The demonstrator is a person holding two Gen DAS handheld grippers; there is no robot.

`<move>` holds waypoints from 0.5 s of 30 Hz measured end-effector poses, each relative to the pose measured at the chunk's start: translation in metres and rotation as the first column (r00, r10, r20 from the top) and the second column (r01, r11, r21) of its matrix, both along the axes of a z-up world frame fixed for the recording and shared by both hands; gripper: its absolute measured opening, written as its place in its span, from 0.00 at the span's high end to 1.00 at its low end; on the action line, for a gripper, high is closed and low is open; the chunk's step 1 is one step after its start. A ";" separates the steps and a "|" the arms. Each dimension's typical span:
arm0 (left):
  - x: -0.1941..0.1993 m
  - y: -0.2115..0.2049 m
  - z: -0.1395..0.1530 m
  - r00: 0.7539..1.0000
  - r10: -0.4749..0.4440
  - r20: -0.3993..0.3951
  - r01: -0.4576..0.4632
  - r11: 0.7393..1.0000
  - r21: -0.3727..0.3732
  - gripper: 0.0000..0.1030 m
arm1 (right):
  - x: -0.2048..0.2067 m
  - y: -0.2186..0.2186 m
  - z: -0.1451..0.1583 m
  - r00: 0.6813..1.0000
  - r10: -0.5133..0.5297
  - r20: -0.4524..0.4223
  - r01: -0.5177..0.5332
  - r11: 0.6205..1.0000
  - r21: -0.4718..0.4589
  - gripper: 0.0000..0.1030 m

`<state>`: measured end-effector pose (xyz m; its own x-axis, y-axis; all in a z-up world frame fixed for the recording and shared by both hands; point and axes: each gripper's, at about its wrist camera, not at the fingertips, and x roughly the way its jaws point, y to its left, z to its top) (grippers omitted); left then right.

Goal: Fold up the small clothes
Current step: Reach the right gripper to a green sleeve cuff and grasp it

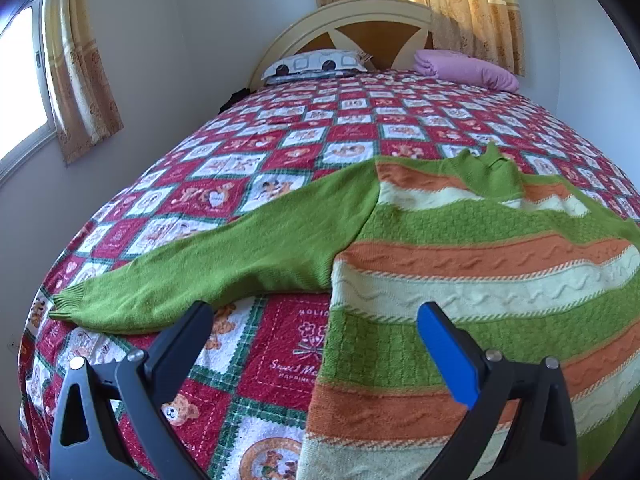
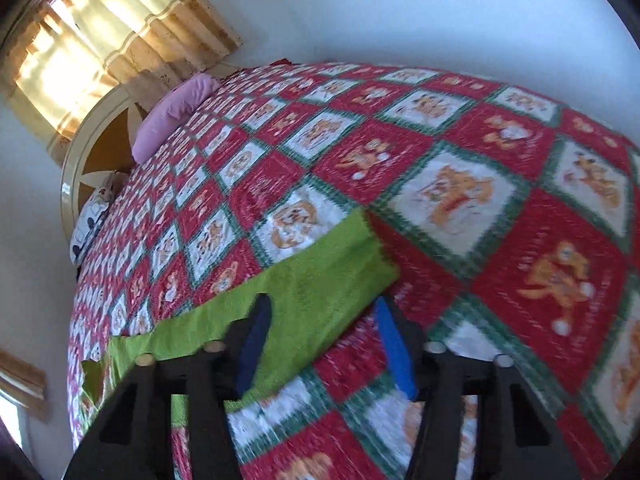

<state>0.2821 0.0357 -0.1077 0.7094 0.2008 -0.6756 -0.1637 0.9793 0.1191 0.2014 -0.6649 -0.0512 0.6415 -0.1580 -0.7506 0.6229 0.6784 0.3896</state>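
Left gripper open wide, jaws well apart, nothing between them, hovering over the near part of the bed. Its left finger sits just below the cuff end of the sweater's left sleeve; its right, blue-padded finger is over the striped body near the side edge. Contact with the fabric cannot be told.

Sweater lies flat on the bedspread, green with orange and cream knit stripes, collar pointing toward the headboard, hem toward the camera. Plain green sleeve stretches out to the left, away from the body, cuff near the bed's left edge. The body fills the right half of the left wrist view, so it is mostly to the right of that gripper.

Right gripper also open, jaws spread. Green sleeve of the sweater passes between the two fingers, cuff end pointing away from the camera, beyond the fingertips. Left finger overlaps the sleeve; right blue pad is at the sleeve's edge. View is motion-blurred, so touching or just above cannot be told.

Bedspread is red, white and green checks with bear prints. Patterned pillow and pink pillow lie by the headboard, well apart from the sweater. Curtains hang behind.
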 end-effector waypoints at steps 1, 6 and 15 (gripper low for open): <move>0.000 0.001 -0.002 1.000 0.000 -0.004 0.000 1.000 -0.001 0.00 | 0.006 0.001 -0.004 1.000 0.010 -0.023 -0.010 1.000 -0.016 0.84; -0.001 0.004 -0.004 1.000 -0.002 -0.011 0.002 1.000 -0.015 0.00 | 0.004 0.004 0.002 1.000 0.000 -0.019 -0.002 0.994 -0.112 0.95; -0.005 0.006 -0.005 1.000 -0.016 -0.002 0.016 0.997 -0.070 0.00 | 0.007 0.043 0.077 0.993 0.077 0.085 -0.048 0.951 -0.304 0.95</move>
